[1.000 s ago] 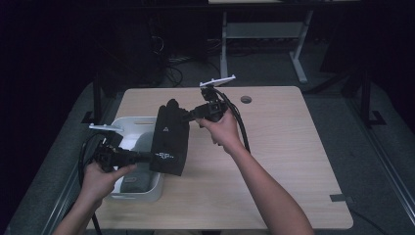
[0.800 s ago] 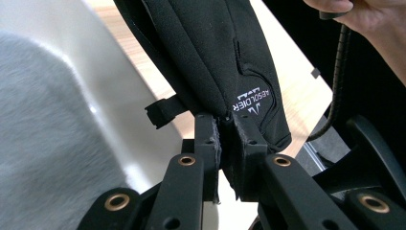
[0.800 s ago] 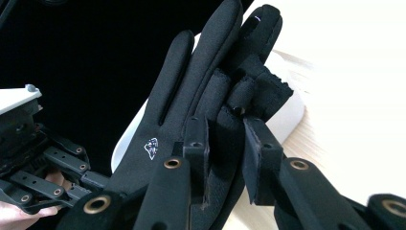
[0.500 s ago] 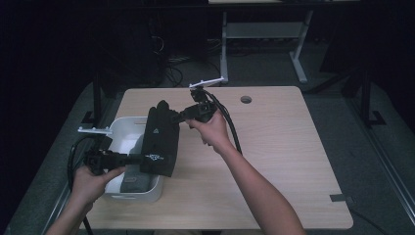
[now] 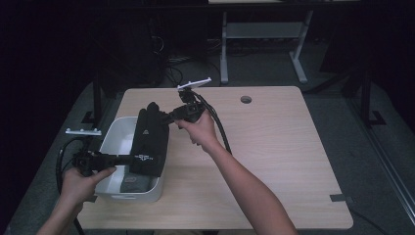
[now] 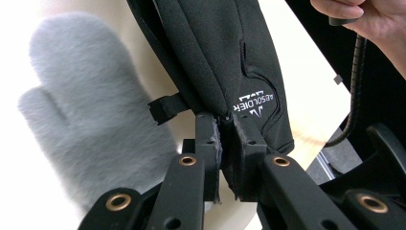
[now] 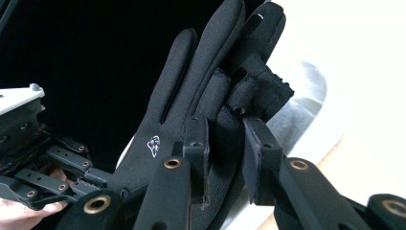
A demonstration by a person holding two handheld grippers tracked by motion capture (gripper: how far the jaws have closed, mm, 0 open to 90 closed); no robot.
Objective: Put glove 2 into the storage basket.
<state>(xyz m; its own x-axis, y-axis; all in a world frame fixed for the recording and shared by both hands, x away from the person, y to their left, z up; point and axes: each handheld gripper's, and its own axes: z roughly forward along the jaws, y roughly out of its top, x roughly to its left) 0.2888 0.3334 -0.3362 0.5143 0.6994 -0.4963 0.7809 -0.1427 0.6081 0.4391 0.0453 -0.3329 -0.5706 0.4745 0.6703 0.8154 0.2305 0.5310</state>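
1. The person's left hand comes in low at the near left corner of the table, forearm angled inward, and points the left gripper level toward the right.
2. That gripper's jaws are pinched nearly together on the cuff end of a black glove, just below its white logo; the left gripper view shows the fabric squeezed between the pads.
3. The right hand reaches forward over the middle of the table, arm extended, wrist turned left, aiming the right gripper at the glove's far end.
4. Its jaws are closed on the glove's fingers, with folded fabric bunched between them.
5. The glove hangs stretched between the two grippers, over the right edge of a white bin at the table's left side.
6. A grey furry mitten lies in the bin, blurred in the left gripper view and mostly covered by the glove from above.
7. The room beyond the table is very dark; little there can be made out.
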